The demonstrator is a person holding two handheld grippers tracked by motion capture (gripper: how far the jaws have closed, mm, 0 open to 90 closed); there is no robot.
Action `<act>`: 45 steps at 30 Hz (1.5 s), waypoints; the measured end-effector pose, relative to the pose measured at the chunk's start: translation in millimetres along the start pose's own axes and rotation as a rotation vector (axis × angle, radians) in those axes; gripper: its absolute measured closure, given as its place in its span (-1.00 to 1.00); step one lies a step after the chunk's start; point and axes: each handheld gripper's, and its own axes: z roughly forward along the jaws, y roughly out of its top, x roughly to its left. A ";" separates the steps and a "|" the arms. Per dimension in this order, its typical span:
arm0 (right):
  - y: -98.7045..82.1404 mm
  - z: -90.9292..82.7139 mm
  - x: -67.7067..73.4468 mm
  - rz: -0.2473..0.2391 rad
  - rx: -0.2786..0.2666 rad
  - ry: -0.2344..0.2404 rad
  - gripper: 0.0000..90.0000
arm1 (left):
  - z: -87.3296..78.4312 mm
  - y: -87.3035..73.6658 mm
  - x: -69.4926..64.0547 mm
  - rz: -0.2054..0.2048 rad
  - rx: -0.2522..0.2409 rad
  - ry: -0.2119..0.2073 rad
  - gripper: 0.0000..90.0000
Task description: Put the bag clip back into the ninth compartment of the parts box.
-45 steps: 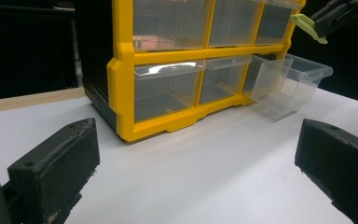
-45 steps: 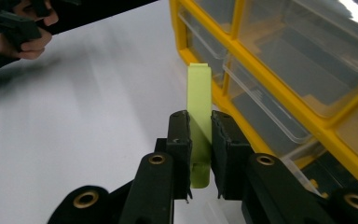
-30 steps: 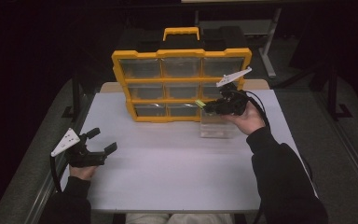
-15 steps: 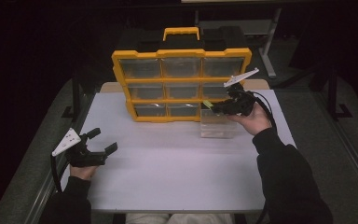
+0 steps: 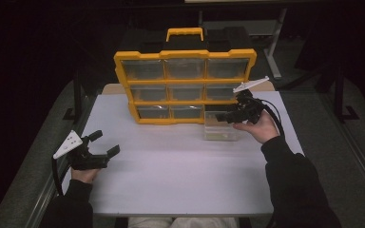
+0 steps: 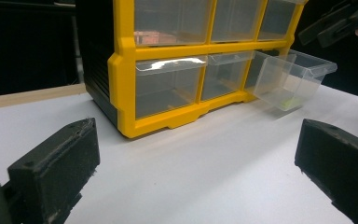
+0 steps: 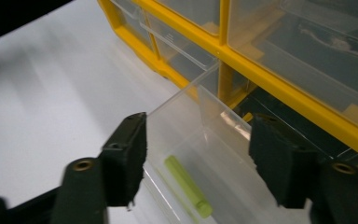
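Drawers (image 5: 187, 91) number nine, one (image 5: 221, 127) out holding one green stick (image 7: 188, 186).

Clearance around the organiser

Bare table (image 5: 180, 175) in front offers free passage; the yellow organiser (image 5: 185, 88) blocks the rear, and the pulled-out clear drawer (image 5: 221, 127) juts beside its lower right.

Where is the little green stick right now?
The small light-green stick lies on the floor of the clear plastic drawer, pulled out from the yellow organiser's bottom-right slot, below the right gripper.
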 end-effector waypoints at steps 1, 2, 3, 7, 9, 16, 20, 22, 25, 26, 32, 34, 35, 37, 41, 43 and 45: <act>0.0 0.0 0.0 0.000 0.000 0.000 -0.34 | 0.0 0.0 0.0 0.000 0.000 0.000 -1.00; -1.6 -0.9 0.0 0.008 -0.012 -0.013 -0.52 | -0.1 0.0 0.0 0.000 0.000 0.000 -1.00; -1.6 -0.9 0.0 0.008 -0.012 -0.013 -0.52 | -0.1 0.0 0.0 0.001 0.000 0.001 -1.00; -6.3 -4.3 -0.9 0.018 -0.050 -0.059 -0.76 | -0.7 0.1 0.0 -0.001 0.000 0.002 -1.00; -8.7 -5.6 -1.8 0.032 -0.063 -0.073 -0.90 | -0.9 0.2 -0.1 -0.001 -0.001 0.003 -1.00; -15.4 -11.6 -3.5 0.043 -0.087 -0.075 -1.00 | -0.8 0.1 -0.2 -0.001 -0.001 0.004 -1.00; -20.8 -16.8 -1.7 0.048 -0.130 -0.089 -1.00 | -0.8 0.0 -0.3 0.001 0.003 0.005 -1.00; -23.2 -18.4 -0.9 0.045 -0.140 -0.093 -1.00 | -0.9 0.0 -0.2 0.001 0.002 0.006 -1.00; -26.1 -19.9 0.1 0.048 -0.149 -0.089 -1.00 | -1.0 0.0 -0.3 0.000 0.001 0.006 -1.00; -29.4 -21.4 1.4 0.047 -0.154 -0.099 -1.00 | -1.0 0.0 -0.3 0.000 0.001 0.006 -1.00; -38.4 -26.5 2.7 0.038 -0.184 -0.104 -1.00 | -1.0 0.0 -0.4 0.000 0.002 0.005 -1.00; -41.9 -29.9 3.4 0.030 -0.217 -0.099 -1.00 | -1.1 0.0 -0.5 -0.001 0.001 0.005 -1.00; -43.6 -31.3 3.1 0.039 -0.227 -0.083 -1.00 | -1.1 0.0 -0.4 -0.001 0.001 0.005 -1.00; -45.2 -32.4 3.0 0.044 -0.228 -0.086 -1.00 | -1.1 0.0 -0.5 0.000 0.001 0.005 -1.00; -50.2 -33.6 3.4 0.045 -0.237 -0.094 -1.00 | -1.3 0.1 -0.4 -0.001 0.000 0.006 -1.00; -53.4 -33.9 3.9 0.047 -0.242 -0.096 -1.00 | -1.3 0.1 -0.3 -0.001 0.000 0.006 -1.00; -57.0 -33.6 4.9 0.053 -0.250 -0.102 -1.00 | -1.4 0.4 -0.7 0.003 -0.003 0.006 -1.00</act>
